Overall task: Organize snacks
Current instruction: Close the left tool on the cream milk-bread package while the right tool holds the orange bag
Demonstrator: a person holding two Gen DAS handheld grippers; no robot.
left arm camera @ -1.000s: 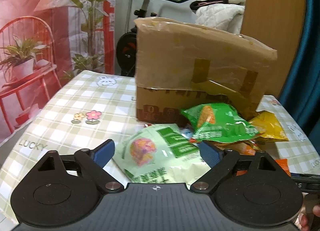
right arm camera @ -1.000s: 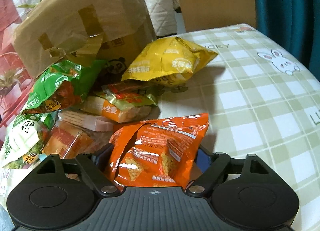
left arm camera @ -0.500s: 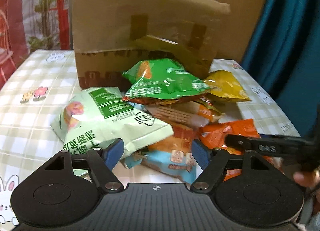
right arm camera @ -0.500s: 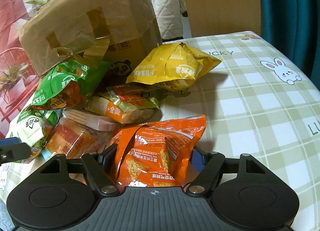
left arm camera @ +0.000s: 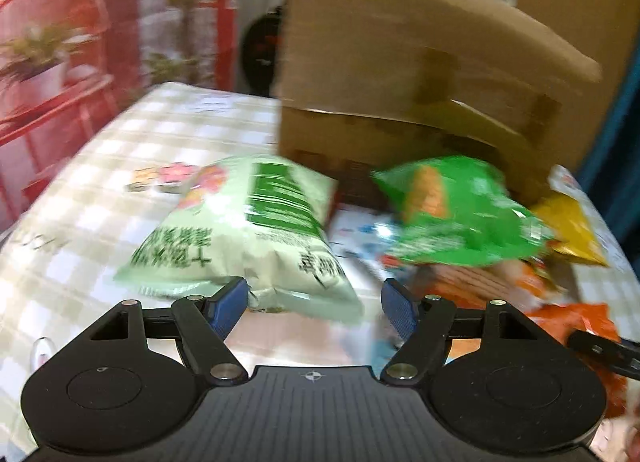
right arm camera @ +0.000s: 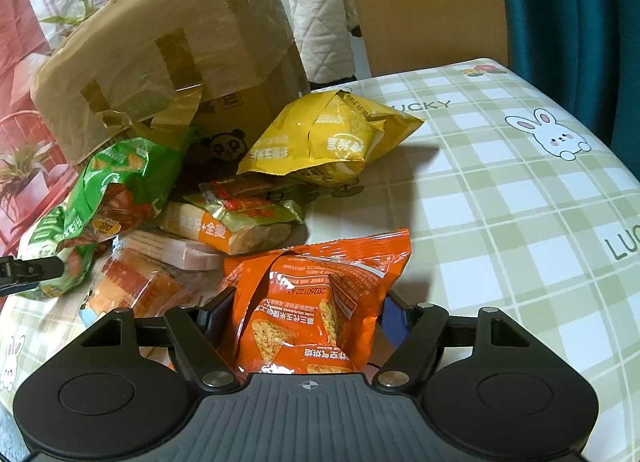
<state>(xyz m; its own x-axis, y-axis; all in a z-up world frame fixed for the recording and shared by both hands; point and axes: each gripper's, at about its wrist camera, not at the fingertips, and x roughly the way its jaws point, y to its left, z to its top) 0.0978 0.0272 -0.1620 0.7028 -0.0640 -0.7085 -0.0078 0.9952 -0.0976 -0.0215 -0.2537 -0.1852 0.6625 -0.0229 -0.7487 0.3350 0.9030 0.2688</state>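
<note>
A pile of snack bags lies on the checked tablecloth in front of a cardboard box [left arm camera: 420,74]. My left gripper [left arm camera: 314,304] is open, with the near edge of a pale green bag [left arm camera: 244,238] between its blue pads; the view is blurred. A bright green bag [left arm camera: 452,214] lies right of it. My right gripper [right arm camera: 300,312] has its pads against both sides of an orange chip bag [right arm camera: 320,298]. The yellow bag [right arm camera: 332,138], the bright green bag [right arm camera: 116,186] and the box [right arm camera: 168,46] show in the right wrist view.
Wrapped biscuit packs [right arm camera: 236,222] lie in the middle of the pile. The tablecloth [right arm camera: 520,202] stretches to the right with a rabbit print. A red plant backdrop [left arm camera: 80,42] stands left of the table, a blue curtain [right arm camera: 568,6] at the right.
My left gripper has swung back to the left, so the pale green bag now sits between its pads. My right gripper has closed a little on the orange bag.
</note>
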